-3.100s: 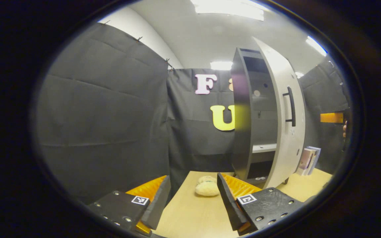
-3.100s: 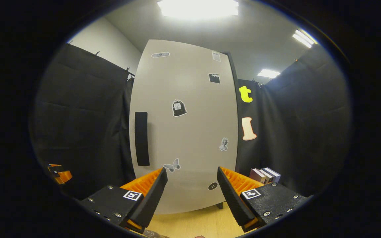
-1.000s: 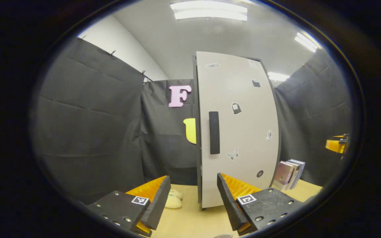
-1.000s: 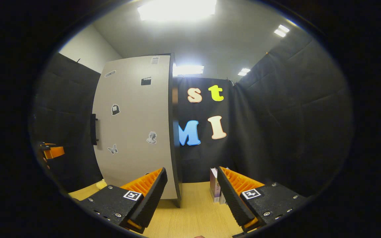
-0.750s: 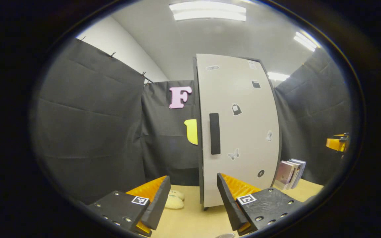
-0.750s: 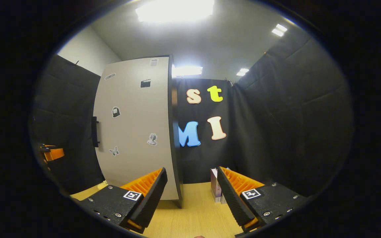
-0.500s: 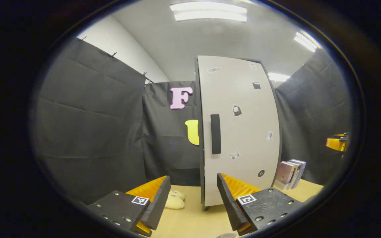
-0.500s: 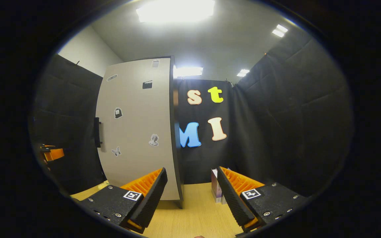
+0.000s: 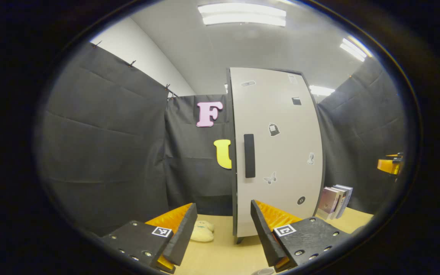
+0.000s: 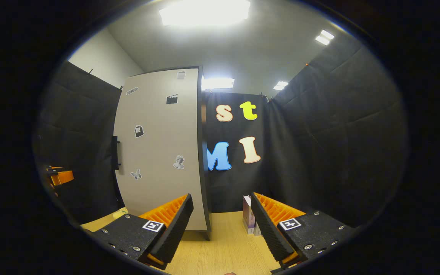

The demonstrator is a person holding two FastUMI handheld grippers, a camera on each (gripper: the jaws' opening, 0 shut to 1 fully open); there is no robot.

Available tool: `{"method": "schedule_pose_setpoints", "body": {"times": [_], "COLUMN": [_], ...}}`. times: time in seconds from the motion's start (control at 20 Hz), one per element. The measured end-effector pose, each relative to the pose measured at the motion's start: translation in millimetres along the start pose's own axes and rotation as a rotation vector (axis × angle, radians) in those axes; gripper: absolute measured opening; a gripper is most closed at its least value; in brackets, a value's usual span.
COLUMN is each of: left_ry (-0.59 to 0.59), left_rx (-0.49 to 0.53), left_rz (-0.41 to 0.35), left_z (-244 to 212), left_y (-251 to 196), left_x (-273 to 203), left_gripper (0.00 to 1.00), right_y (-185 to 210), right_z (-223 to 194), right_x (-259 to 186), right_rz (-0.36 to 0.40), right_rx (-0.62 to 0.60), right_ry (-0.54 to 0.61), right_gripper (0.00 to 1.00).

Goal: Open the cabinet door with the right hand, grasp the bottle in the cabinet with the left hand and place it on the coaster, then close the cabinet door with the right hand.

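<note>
The tall cabinet stands on the wooden table with its pale door (image 9: 277,152) flush against the dark frame and the black handle (image 9: 249,156) facing me. My left gripper (image 9: 223,214) is open and holds nothing, some way in front of the door. A small grey round edge (image 9: 264,271) peeks in at the bottom of the left gripper view; I cannot tell what it is. My right gripper (image 10: 222,200) is open and holds nothing, off the door's (image 10: 159,152) right edge. Each gripper shows far off in the other's view: the right one (image 9: 390,164), the left one (image 10: 60,176).
A few books (image 9: 334,200) lean upright to the right of the cabinet, also near my right fingers (image 10: 247,214). A beige soft toy (image 9: 201,232) lies on the table (image 9: 220,256) left of the cabinet. Black cloth walls close in behind and on both sides.
Three seconds ago the door stood ajar with the shelves showing; now it is shut. Over the last second both grippers have drawn back a little from the cabinet.
</note>
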State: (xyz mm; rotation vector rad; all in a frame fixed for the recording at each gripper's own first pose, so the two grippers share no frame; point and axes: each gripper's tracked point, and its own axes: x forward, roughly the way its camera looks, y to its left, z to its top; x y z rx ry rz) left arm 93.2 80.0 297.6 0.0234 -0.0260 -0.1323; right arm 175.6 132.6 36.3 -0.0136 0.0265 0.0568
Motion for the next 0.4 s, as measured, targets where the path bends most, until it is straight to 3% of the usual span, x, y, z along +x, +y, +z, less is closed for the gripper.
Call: {"method": "schedule_pose_setpoints", "body": {"times": [0.15, 0.2, 0.4], "left_ry": [-0.001, -0.002, -0.004], "left_rx": [-0.008, -0.009, 0.001], "left_rz": [0.003, 0.008, 0.016], "left_z": [-0.6, -0.5, 0.5], "left_y": [4.7, 7.9, 15.6], "left_x": [0.7, 0.8, -0.8], "left_gripper": [0.81, 0.87, 0.86], "right_y": [4.5, 5.6, 8.5], "right_z": [0.6, 0.2, 2.9], "right_x": [0.5, 0.6, 1.7], "right_rz": [0.000, 0.001, 0.002], "right_rx": [0.013, 0.015, 0.018], "right_ry": [-0.003, -0.003, -0.014], "right_gripper": [0.94, 0.94, 0.94]}}
